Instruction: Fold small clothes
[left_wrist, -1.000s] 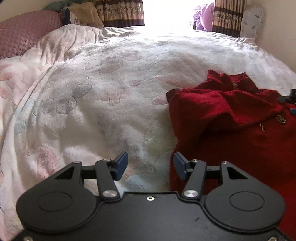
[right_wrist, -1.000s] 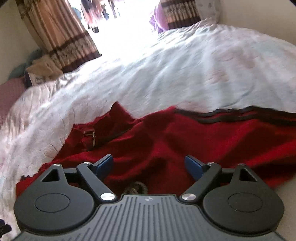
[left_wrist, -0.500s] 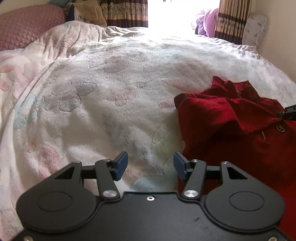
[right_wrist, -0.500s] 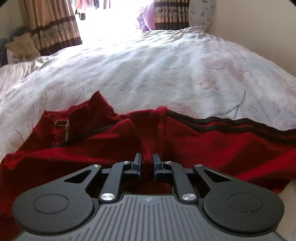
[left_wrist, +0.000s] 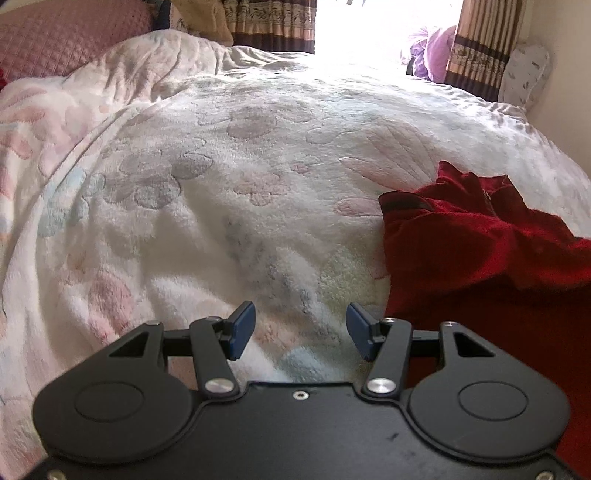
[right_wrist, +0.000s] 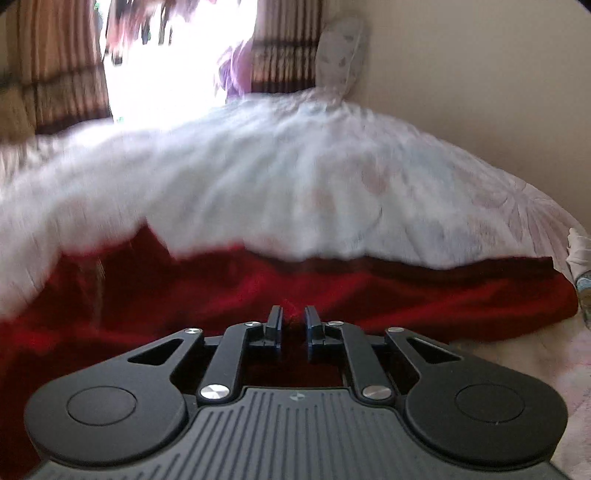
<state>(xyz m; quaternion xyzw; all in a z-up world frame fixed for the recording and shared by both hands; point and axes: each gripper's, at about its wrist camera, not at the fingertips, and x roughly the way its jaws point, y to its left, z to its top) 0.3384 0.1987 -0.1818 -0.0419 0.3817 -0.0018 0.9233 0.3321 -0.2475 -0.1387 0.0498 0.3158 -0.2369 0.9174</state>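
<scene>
A small dark red garment (left_wrist: 480, 258) with a zip collar lies rumpled on the bed, at the right of the left wrist view. My left gripper (left_wrist: 300, 330) hovers open over the bare blanket just left of the garment's edge, with nothing between its fingers. In the blurred right wrist view the same red garment (right_wrist: 369, 291) spreads across the middle, a dark band along its far edge. My right gripper (right_wrist: 293, 321) is shut on a pinch of the red fabric near its front.
A white fluffy blanket with pale flower patterns (left_wrist: 240, 166) covers the bed. A pink quilted pillow (left_wrist: 62, 40) lies at the far left. Striped curtains (left_wrist: 273, 18) frame a bright window. A purple cloth (left_wrist: 432, 51) and a beige wall (right_wrist: 480, 92) are at the right.
My right gripper closed on the red fabric and has swung right, blurring its view. My left gripper stayed open and drifted left, away from the garment.
</scene>
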